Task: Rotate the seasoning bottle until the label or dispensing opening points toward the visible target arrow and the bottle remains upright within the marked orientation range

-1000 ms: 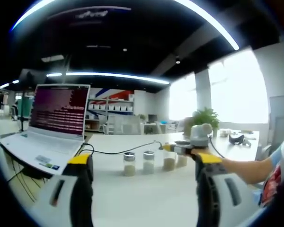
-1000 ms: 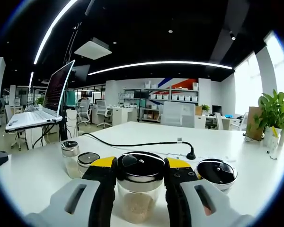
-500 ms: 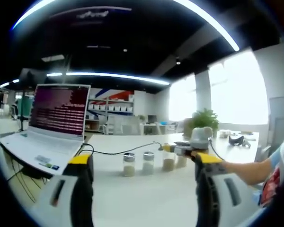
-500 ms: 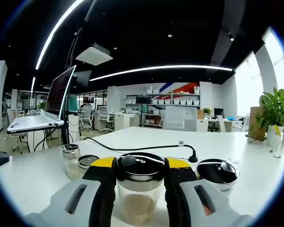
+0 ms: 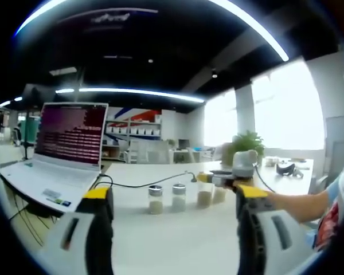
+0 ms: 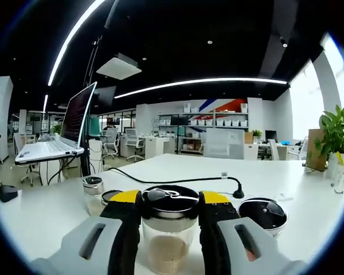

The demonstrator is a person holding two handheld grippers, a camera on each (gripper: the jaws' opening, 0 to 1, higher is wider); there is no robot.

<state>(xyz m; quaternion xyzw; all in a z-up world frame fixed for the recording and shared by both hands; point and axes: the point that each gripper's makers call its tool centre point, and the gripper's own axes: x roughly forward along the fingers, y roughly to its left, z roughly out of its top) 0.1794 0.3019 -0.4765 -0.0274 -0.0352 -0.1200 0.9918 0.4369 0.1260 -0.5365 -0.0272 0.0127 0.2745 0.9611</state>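
The right gripper view shows the right hand-held gripper clamped on the seasoning bottle, which stands upright on the white counter between its jaws. The left gripper view shows the left hand-held gripper spread wide with nothing in it, and all four bottles lined up across the counter. An open laptop sits near the far left edge.

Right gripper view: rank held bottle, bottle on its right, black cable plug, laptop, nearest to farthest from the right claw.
1. Held seasoning bottle, between the right claw's jaws.
2. Black-lidded bottle, just to the right of the claw.
3. Black cable plug, farther back on the white table, right of centre.
4. Laptop, far left, beyond the table edge.
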